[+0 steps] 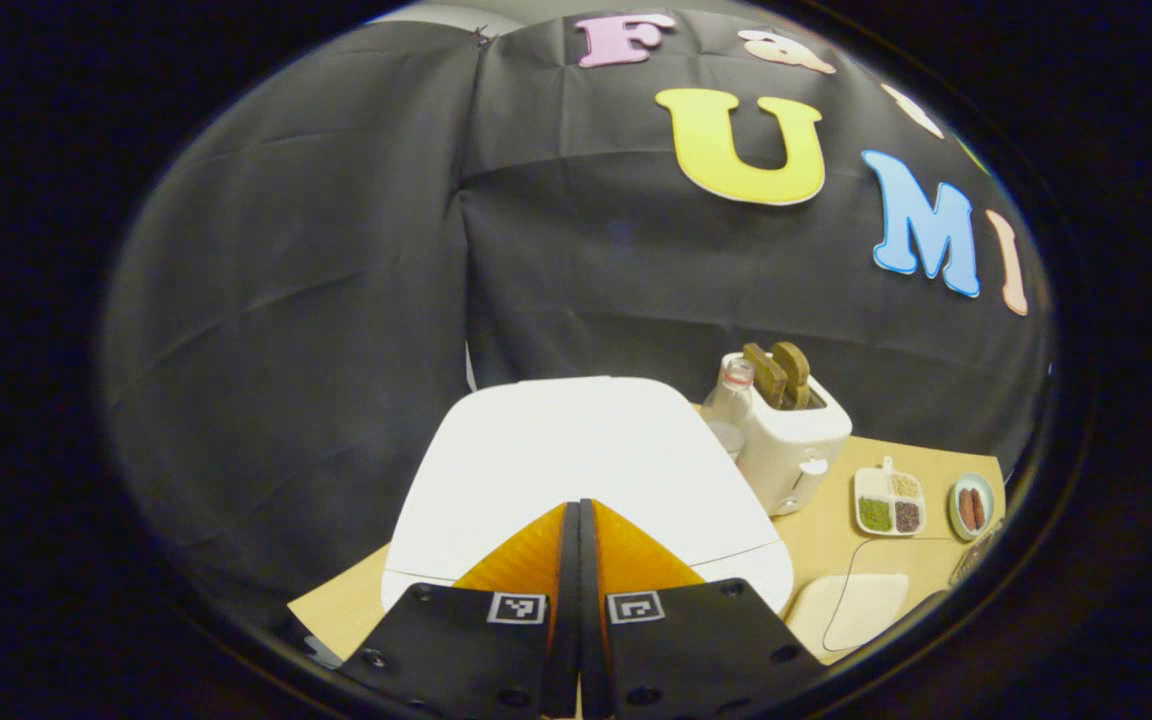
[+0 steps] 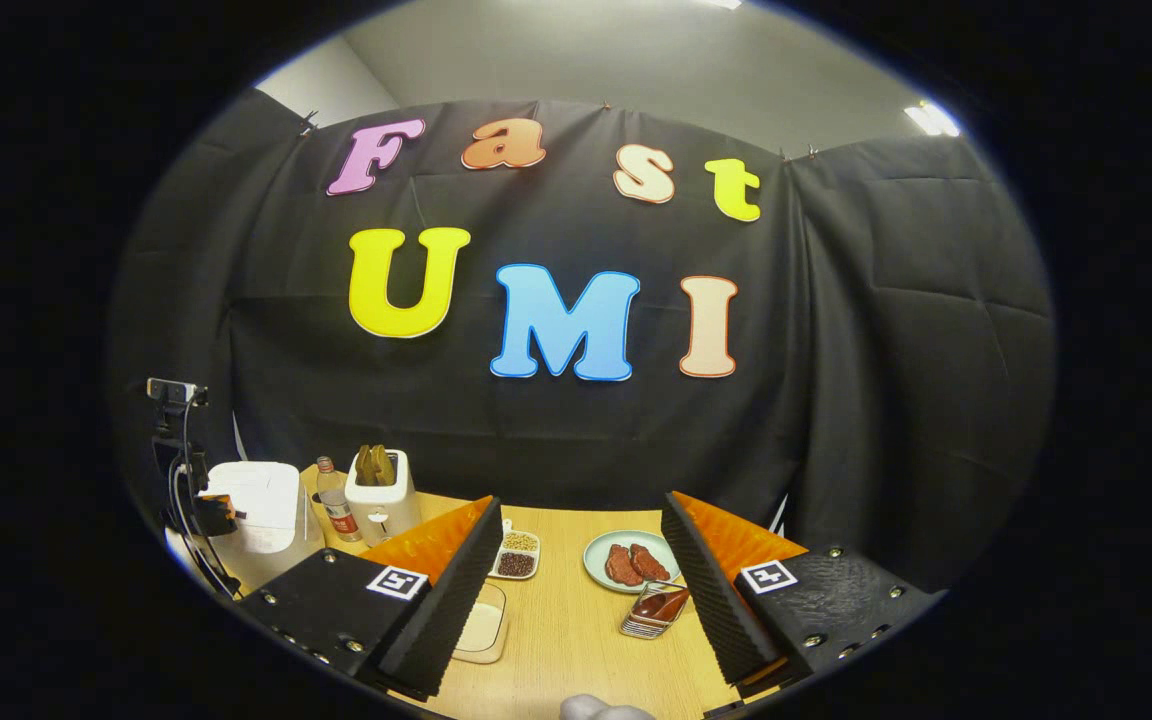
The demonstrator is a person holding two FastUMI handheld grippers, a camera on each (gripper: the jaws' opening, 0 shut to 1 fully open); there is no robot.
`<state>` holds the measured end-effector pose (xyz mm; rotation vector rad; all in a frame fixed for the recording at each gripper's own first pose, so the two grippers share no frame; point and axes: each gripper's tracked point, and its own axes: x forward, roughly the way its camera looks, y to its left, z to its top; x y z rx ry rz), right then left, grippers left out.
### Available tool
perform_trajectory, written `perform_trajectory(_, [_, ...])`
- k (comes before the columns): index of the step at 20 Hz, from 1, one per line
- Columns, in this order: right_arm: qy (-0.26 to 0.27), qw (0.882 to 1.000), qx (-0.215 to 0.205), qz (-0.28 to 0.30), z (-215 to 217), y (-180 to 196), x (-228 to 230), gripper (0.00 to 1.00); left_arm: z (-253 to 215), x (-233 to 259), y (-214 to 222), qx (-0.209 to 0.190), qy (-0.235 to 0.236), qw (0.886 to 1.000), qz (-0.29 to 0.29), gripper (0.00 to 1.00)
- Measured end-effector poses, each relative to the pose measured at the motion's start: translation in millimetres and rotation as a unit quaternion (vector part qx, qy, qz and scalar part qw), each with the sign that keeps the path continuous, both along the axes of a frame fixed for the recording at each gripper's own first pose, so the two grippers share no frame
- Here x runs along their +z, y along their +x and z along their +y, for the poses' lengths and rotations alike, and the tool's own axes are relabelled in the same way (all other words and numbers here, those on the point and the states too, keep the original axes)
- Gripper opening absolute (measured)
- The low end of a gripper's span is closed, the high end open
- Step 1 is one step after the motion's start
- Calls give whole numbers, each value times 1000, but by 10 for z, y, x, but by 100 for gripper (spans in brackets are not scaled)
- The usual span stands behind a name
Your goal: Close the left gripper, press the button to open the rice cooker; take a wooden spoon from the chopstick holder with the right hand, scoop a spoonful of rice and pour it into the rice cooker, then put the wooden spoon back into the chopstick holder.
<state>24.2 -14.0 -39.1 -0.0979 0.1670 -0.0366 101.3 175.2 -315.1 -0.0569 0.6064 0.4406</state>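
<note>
**Closed left gripper poised over the rice cooker lid**

The rice cooker is sitting right under the left gripper in the left gripper view, its white lid down and spreading out ahead of and below the fingertips. The left gripper's two fingers are pressing flat against each other with no gap showing between them, and they are holding nothing. The tips are pointing at the near part of the lid; whether they are touching it cannot be told. In the right gripper view the rice cooker is standing far off to the left of the fingers, at the table's back left corner.

The right gripper is hanging wide apart, jaws spread, with nothing between them but bare table top below.

Moving outward: just to the right of the cooker in the left gripper view a clear bottle is standing, and beside it a white holder with brown wooden pieces sticking up out of it. Farther right a small divided dish of grains is lying on the table, and a plate beside that. In the right gripper view that plate is sitting between the open fingers, farther away, carrying reddish-brown pieces, with a small ridged tray just in front of it.
</note>
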Motion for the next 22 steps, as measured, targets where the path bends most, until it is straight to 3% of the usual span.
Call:
perform_trajectory(3, [3, 1000, 5, 7, 36, 23, -65, 98, 10, -62, 45, -8, 22, 1000, 4, 8])
perform_trajectory(8, [12, 1000, 9, 11, 80, 23, -114, 98, -14, -115, 22, -6, 2, 1000, 28, 9])
perform_trajectory(11, [23, 1000, 10, 2, 91, 9, -97, 98, 8, 4, 81, -18, 41, 999, 9, 9])
perform_trajectory(13, [25, 1000, 7, -14, 71, -2, -35, 98, 15, 448, 215, -33, 96, 994, -51, 9])
perform_trajectory(15, [27, 999, 5, -25, 67, -16, 5, 98, -117, 1185, 367, -57, 144, 977, -144, 9])
perform_trajectory(19, [32, 999, 3, -42, 72, -44, 82, 98, -657, 2129, 144, -94, 111, 965, -216, 8])
perform_trajectory(22, [38, 998, -1, -52, 34, -68, 135, 98, -1006, 2546, -46, -117, 87, 956, -255, 10])
